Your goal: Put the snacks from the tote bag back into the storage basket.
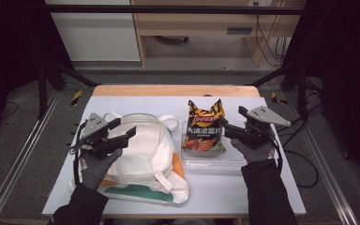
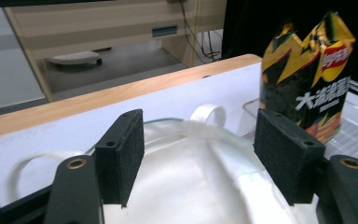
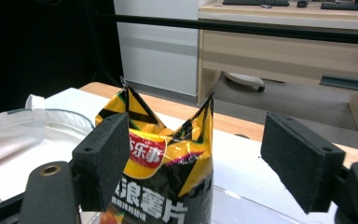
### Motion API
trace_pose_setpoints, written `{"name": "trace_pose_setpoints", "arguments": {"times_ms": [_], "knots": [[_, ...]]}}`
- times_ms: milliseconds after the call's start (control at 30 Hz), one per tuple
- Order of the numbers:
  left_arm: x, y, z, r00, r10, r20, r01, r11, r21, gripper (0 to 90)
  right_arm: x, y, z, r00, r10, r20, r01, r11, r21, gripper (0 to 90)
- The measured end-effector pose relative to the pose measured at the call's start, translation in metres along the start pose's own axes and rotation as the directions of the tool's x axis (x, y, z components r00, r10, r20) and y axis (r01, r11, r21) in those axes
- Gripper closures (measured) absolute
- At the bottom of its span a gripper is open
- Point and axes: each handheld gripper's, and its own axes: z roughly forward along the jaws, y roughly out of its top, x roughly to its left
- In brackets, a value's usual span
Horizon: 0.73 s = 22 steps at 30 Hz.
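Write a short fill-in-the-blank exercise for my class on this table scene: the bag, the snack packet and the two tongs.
1. The black-and-yellow foil snack packet stands in a clear plastic ____.
2. The cream fabric backpack lies on the white table to the ____ of the packet in the high view.
3. Both the left tongs and the right tongs have jaws that are ____.
4. The left tongs hover above the ____.

Missing words: tray; left; open; backpack

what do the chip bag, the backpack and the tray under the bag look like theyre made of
Chip bag: glossy printed foil or plastic film, crinkled with shiny highlights. Backpack: matte off-white woven fabric, likely canvas, soft folds and webbing straps. Tray: clear hard plastic, see-through with a ridged floor.
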Motion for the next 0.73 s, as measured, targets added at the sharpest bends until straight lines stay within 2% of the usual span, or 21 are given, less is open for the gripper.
{"name": "trace_pose_setpoints", "arguments": {"times_ms": [367,500,733], "knots": [[0.03,-0.029,-0.021,0.9979,-0.03,-0.058,0.032,0.999,0.031,31.5,-0.003,-0.023,-0.014,0.9991,-0.03,0.03,0.029,0.999,0.038,22.1],[0.037,-0.037,-0.022,0.9953,-0.027,-0.093,0.032,0.9983,0.05,31.3,-0.006,-0.032,-0.016,0.9987,-0.035,0.036,0.033,0.998,0.051,21.6],[0.046,-0.053,-0.028,0.9916,-0.038,-0.124,0.046,0.997,0.062,30.5,-0.007,-0.047,-0.013,0.9974,-0.051,0.052,0.046,0.994,0.104,20.9]]}}
